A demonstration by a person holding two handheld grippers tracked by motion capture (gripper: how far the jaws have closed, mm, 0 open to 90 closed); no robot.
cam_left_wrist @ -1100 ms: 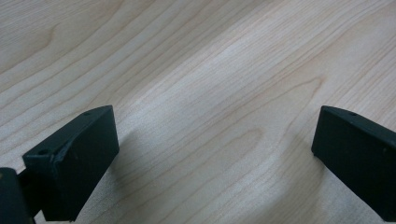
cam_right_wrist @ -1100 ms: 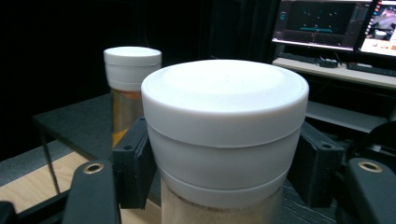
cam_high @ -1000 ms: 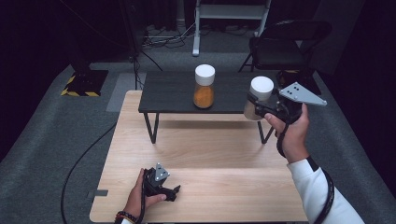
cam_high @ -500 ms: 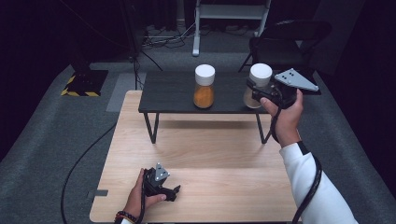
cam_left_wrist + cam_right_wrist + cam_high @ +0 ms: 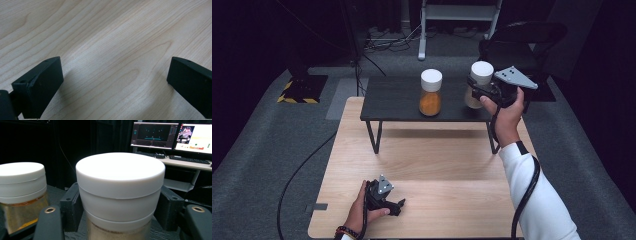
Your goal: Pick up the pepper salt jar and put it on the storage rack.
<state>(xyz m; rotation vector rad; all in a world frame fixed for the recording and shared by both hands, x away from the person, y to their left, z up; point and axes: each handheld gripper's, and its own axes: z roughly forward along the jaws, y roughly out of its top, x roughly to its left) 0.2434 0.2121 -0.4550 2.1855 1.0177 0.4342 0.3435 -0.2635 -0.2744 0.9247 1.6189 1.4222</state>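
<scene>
The pale jar (image 5: 479, 86) with the white lid now stands upright at the right end of the black shelf (image 5: 397, 100); a second ago it was tilted and off the shelf's right edge, and half a second ago it was just reaching that edge. The right gripper (image 5: 482, 92) has moved leftward with it and is clamped on it just under the lid, one jaw pad on each side (the right gripper view shows both pads pressed against it (image 5: 120, 195)). The orange jar (image 5: 431, 93) stands on the same shelf, near the pale jar on its left but apart from it. The left gripper (image 5: 394, 204) has not moved: it rests on the wooden table (image 5: 437, 170), jaws wide apart around nothing.
</scene>
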